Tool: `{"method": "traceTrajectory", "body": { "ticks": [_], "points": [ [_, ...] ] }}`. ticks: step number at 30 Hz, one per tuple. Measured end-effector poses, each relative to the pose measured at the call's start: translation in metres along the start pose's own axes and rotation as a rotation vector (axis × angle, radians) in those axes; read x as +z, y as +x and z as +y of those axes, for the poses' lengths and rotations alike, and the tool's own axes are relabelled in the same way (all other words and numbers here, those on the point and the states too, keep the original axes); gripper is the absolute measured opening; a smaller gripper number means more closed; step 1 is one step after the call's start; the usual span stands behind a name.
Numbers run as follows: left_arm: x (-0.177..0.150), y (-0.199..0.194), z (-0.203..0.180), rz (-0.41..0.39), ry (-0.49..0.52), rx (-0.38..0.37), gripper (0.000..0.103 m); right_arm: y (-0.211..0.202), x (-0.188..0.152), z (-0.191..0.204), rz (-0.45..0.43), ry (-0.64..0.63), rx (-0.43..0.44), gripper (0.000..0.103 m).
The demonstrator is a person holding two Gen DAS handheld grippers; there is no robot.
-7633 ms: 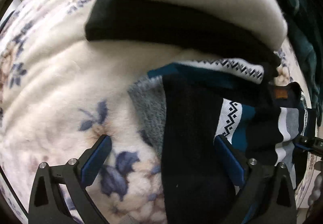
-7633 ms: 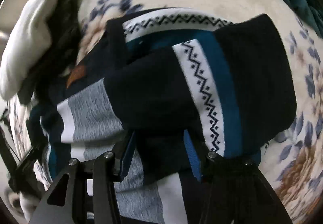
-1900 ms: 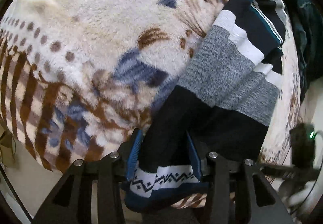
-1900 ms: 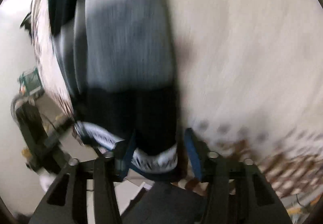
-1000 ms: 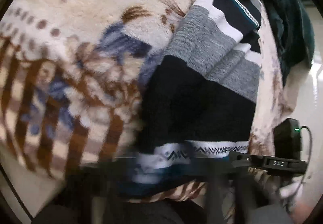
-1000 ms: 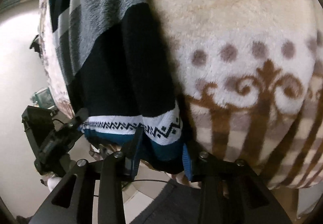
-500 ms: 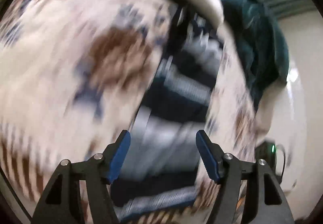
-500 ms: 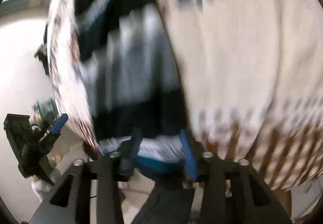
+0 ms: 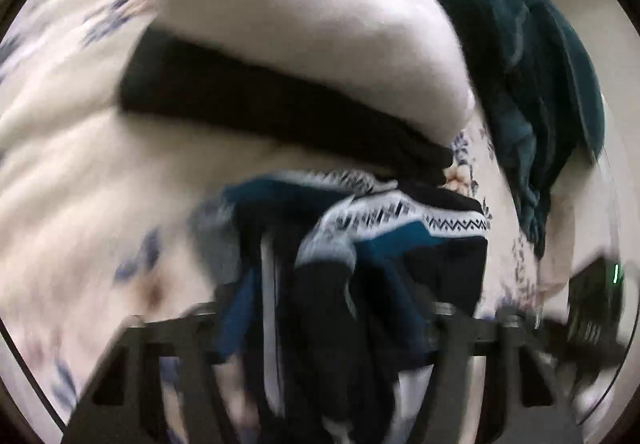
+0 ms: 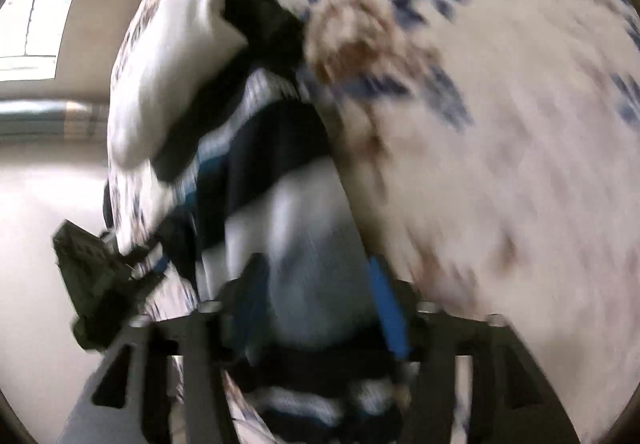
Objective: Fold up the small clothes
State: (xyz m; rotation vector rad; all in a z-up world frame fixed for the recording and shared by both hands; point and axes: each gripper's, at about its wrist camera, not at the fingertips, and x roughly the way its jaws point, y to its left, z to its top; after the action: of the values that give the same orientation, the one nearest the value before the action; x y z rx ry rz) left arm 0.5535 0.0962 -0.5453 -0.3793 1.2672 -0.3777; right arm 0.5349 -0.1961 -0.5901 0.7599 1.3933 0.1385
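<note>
The striped knit sweater (image 9: 400, 244), navy, teal, grey and white with a zigzag band, lies bunched on the floral blanket (image 9: 100, 184). My left gripper (image 9: 324, 308) hovers over its near end with the fingers spread and cloth between them; blur hides any grip. In the right wrist view the sweater (image 10: 280, 172) runs away from my right gripper (image 10: 316, 292), whose blue pads sit on either side of its grey-white part. Both views are motion-blurred.
A folded pile with a white garment (image 9: 320, 24) on a black one (image 9: 280, 112) lies just beyond the sweater. A dark teal blanket (image 9: 540, 84) lies at the right. The left gripper's body (image 10: 96, 276) shows left of the sweater. Floor lies beyond the bed edge.
Both grippers swung from the blanket's brown-patterned edge toward the folded pile. The sweater's lower part, stretched flat before, is now bunched up near its upper part. The left jaws opened about half a second ago.
</note>
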Motion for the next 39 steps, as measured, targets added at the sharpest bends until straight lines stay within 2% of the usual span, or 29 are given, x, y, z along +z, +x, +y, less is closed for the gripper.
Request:
{"method": "traceTrajectory", "body": {
  "ticks": [1, 4, 5, 6, 7, 9, 13, 16, 18, 19, 20, 21, 23, 25, 29, 32, 35, 39],
  "points": [
    [0.0, 0.001, -0.001, 0.0, 0.021, 0.004, 0.012, 0.01, 0.019, 0.008, -0.014, -0.003, -0.004, 0.067],
    [-0.005, -0.012, 0.006, -0.056, 0.042, -0.026, 0.011, 0.034, 0.054, 0.021, -0.02, -0.011, -0.029, 0.067],
    [-0.003, -0.013, 0.011, -0.066, 0.036, -0.036, 0.011, 0.04, 0.061, 0.024, -0.03, -0.005, -0.031, 0.061],
    [-0.004, -0.019, 0.017, -0.078, 0.019, -0.066, 0.011, 0.042, 0.067, 0.027, -0.061, -0.009, -0.035, 0.02],
    [-0.002, -0.021, 0.021, -0.085, 0.003, -0.087, 0.011, 0.043, 0.07, 0.033, -0.076, -0.023, -0.061, 0.009],
    [0.005, -0.022, 0.028, -0.09, -0.029, -0.144, 0.01, 0.042, 0.07, 0.036, -0.093, -0.05, -0.058, 0.009],
    [0.026, 0.008, 0.043, -0.037, -0.052, -0.128, 0.011, 0.04, 0.069, 0.051, -0.153, -0.133, -0.098, 0.009],
    [0.033, 0.028, 0.04, 0.047, -0.072, -0.134, 0.016, 0.06, 0.08, 0.041, -0.087, -0.098, -0.156, 0.009],
    [0.03, 0.014, 0.039, 0.034, -0.086, -0.186, 0.029, 0.063, 0.086, 0.031, -0.026, -0.062, -0.15, 0.015],
    [0.026, 0.005, 0.037, 0.026, -0.082, -0.194, 0.043, 0.061, 0.088, 0.03, 0.001, -0.047, -0.132, 0.02],
    [0.02, -0.006, 0.036, 0.019, -0.083, -0.206, 0.063, 0.057, 0.086, 0.03, 0.013, -0.049, -0.116, 0.034],
    [0.008, -0.022, 0.034, 0.008, -0.084, -0.232, 0.066, 0.049, 0.081, 0.031, 0.023, -0.065, -0.088, 0.049],
    [-0.012, -0.041, 0.033, 0.004, -0.083, -0.253, 0.066, 0.03, 0.062, 0.028, 0.042, -0.097, -0.053, 0.056],
    [-0.043, -0.064, 0.03, 0.016, -0.075, -0.25, 0.066, 0.014, 0.038, 0.019, 0.083, -0.096, -0.026, 0.056],
    [-0.119, -0.094, 0.03, 0.091, -0.134, -0.208, 0.066, -0.014, -0.04, -0.019, 0.204, -0.051, 0.009, 0.057],
    [-0.191, -0.1, 0.018, 0.193, -0.162, -0.141, 0.066, -0.02, -0.102, -0.051, 0.299, -0.004, -0.019, 0.057],
    [-0.25, -0.099, 0.007, 0.269, -0.171, -0.077, 0.066, -0.014, -0.167, -0.076, 0.432, 0.015, -0.073, 0.057],
    [-0.324, -0.09, -0.018, 0.372, -0.095, 0.081, 0.066, -0.007, -0.239, -0.101, 0.54, 0.021, -0.106, 0.057]
  ]
}}
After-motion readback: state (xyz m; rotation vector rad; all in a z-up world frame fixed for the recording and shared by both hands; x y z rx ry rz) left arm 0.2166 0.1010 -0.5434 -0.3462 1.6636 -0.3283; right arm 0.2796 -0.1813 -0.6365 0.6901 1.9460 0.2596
